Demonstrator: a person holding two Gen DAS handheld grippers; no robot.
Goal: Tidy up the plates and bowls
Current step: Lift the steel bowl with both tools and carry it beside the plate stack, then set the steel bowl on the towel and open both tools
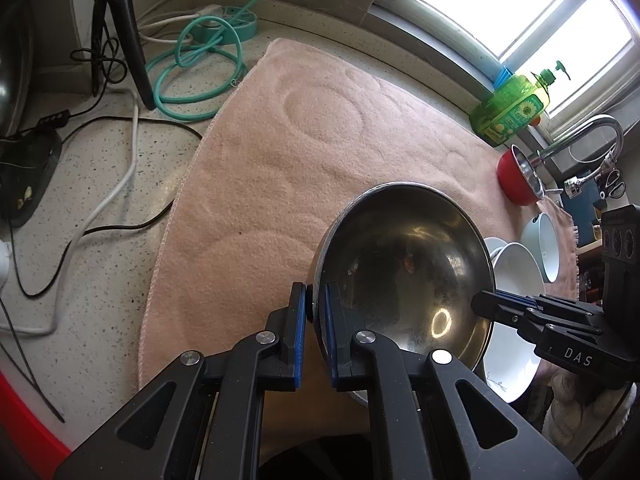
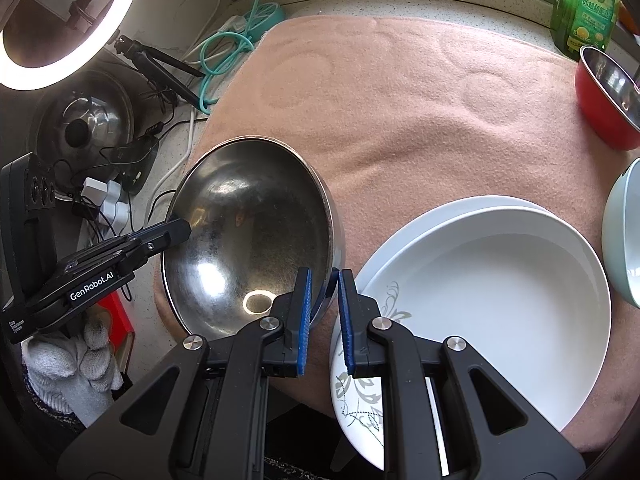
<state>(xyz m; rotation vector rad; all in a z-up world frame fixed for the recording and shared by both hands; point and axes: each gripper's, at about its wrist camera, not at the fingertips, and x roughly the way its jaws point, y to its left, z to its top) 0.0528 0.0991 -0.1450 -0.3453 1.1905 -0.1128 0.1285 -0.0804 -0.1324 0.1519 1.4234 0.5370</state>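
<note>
A steel bowl (image 1: 404,256) (image 2: 248,240) hangs tilted just above the pink towel (image 1: 280,160) (image 2: 400,120). My left gripper (image 1: 318,300) (image 2: 182,232) is shut on its left rim, and my right gripper (image 2: 325,284) (image 1: 486,300) is shut on the opposite rim. To the right of the bowl lie stacked white plates (image 2: 500,292) (image 1: 516,276), the top one with a grey leaf pattern. A pale blue bowl (image 2: 624,240) (image 1: 546,244) sits beyond them. A red bowl with a steel inside (image 2: 608,96) (image 1: 520,178) rests near the towel's far right corner.
A green dish soap bottle (image 1: 512,104) (image 2: 586,4) stands by the window, with a faucet (image 1: 588,140) to its right. Teal hose (image 1: 196,68), cables and a tripod leg (image 1: 128,36) lie left of the towel. A ring light (image 2: 68,20) and a pot lid (image 2: 84,128) are at the left.
</note>
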